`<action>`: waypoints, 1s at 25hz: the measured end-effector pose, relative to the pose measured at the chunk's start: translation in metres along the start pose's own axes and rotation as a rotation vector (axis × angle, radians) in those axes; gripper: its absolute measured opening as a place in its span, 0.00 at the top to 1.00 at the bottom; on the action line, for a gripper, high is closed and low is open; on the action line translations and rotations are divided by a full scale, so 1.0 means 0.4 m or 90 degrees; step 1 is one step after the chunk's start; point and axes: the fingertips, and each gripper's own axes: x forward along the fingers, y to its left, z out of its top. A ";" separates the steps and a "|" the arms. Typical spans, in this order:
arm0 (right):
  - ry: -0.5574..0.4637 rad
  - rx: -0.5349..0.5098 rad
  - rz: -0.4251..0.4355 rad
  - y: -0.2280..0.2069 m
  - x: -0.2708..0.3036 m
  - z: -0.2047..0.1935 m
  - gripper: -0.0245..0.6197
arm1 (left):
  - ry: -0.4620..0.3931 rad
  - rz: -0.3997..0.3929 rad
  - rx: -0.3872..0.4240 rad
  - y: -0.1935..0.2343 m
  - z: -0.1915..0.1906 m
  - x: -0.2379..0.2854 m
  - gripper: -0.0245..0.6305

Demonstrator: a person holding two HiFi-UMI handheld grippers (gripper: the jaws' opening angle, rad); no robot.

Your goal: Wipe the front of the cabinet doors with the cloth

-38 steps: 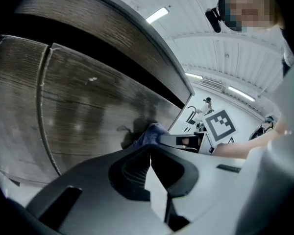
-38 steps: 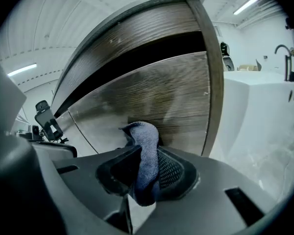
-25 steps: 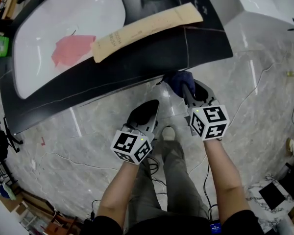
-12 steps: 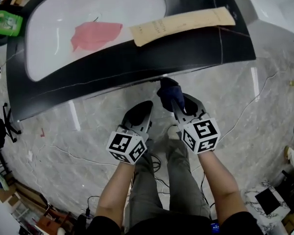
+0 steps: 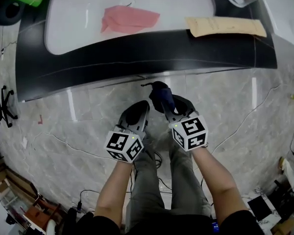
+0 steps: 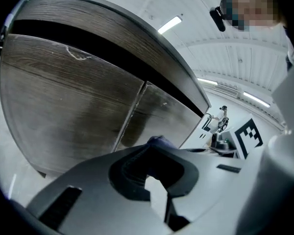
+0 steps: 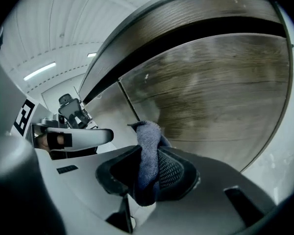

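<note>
Right gripper: jaws clenched on a crumpled dark blue cloth, which sticks out past the jaw tips. Directly ahead of the cloth stand the grey-brown wood-grain cabinet doors. The cloth's tip lies close to the vertical seam between two doors; contact with the door face cannot be told.

Left gripper: just beside the right gripper on its left, jaws closed together with nothing between them, pointing at the same doors.

Beyond both grippers, above the doors: a glossy black countertop with a white oval basin. A pink rag lies in the basin, and a tan paper strip lies on the countertop.
</note>
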 end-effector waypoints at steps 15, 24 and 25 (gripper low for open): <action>0.036 -0.046 -0.014 0.018 0.165 -0.001 0.82 | -0.028 0.061 -0.007 0.135 0.025 -0.039 0.95; 0.033 -0.050 -0.037 -0.082 0.129 0.007 0.82 | -0.006 0.055 -0.003 0.091 -0.010 -0.003 0.95; 0.031 -0.047 -0.043 -0.099 0.117 0.006 0.82 | -0.004 0.052 -0.001 0.081 -0.012 0.004 0.95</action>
